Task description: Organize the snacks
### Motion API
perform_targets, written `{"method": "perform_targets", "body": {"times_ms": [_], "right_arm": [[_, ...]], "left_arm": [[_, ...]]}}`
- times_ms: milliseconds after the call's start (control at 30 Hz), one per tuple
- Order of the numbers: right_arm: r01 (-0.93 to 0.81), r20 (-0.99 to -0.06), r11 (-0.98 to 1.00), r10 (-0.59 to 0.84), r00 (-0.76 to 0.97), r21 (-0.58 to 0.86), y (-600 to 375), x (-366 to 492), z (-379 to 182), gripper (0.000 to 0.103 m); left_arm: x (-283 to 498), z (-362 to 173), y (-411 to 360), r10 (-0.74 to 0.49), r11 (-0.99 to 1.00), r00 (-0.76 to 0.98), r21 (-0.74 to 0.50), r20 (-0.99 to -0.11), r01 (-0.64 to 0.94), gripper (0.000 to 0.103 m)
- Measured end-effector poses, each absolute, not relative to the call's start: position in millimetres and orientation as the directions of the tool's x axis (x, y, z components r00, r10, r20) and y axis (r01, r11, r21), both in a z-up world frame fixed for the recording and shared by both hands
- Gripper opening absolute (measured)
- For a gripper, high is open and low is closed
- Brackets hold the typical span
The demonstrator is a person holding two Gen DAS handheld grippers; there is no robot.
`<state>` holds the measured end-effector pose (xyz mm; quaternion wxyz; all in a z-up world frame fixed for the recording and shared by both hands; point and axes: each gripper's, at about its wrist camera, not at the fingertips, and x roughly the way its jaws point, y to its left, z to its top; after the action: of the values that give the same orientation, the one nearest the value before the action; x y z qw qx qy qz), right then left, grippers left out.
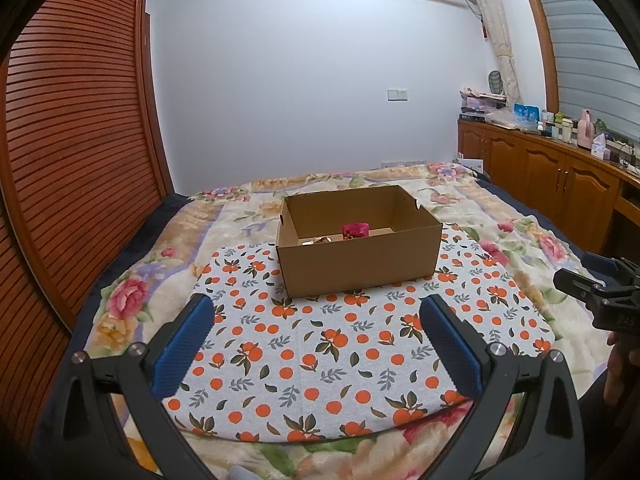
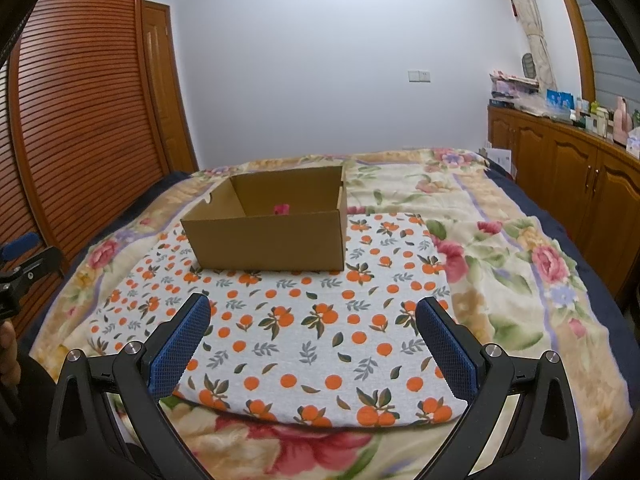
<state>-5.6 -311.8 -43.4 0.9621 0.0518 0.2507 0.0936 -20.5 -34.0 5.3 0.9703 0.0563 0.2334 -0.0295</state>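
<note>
Hovering both grippers over the orange-print mat (image 1: 320, 344), nothing held; left gripper (image 1: 316, 344) jaws spread wide apart, right gripper (image 2: 312, 344) same, both empty.

Cardboard box (image 1: 356, 264) sits at the far end of the mat, on a floral blanket (image 1: 132, 300) over a bed; open top. Inside: a pink snack pack (image 1: 355, 229) near the back wall and sth gold/foil-looking (image 1: 318, 240) left of it; right cam only catches a sliver of the pink pack (image 2: 281, 209), rest hidden by the front wall.

No loose snacks visible on mat or blanket in either view, so prob. task is near done or next item is out of frame; can't tell which.

Risks from here, IMO:
- box on soft bedding w/ only a mat under it; pushing on a wall or rim w/ a finger could tip or slide it; light cardboard, low load inside
- reaching in from the front: tall front wall blocks view of contents, so a blind grasp may pinch the wall or crush the pack
- foil item likely slippery/crinkly; may slip out of the pads
- both grippers close together; the right one shows at the edge of left cam, so arms crossing over the box could collide
</note>
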Motion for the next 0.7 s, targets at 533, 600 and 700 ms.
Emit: {"method": "perform_targets", "body": {"times_ms": [533,600,700], "right_arm": [[-0.156,-0.474,0.977,0.208,0.856,0.147,-311.9,-4.6,-43.8,0.103],[-0.156,-0.474,0.977,0.208,0.856,0.147,-311.9,-4.6,-43.7,0.103],[-0.156,-0.474,0.977,0.208,0.856,0.147,-312.0,-4.6,-43.7,0.103]], "left_arm": [[-21.1,6.2,-35.0,-0.029,0.992,0.891,0.100,-0.453,0.083,0.103],[-21.2,6.0,-35.4,-0.029,0.992,0.891,0.099,-0.454,0.083,0.103],[-21.4,5.9,-35.6,-0.029,0.992,0.891,0.099,-0.454,0.082,0.103]]}}
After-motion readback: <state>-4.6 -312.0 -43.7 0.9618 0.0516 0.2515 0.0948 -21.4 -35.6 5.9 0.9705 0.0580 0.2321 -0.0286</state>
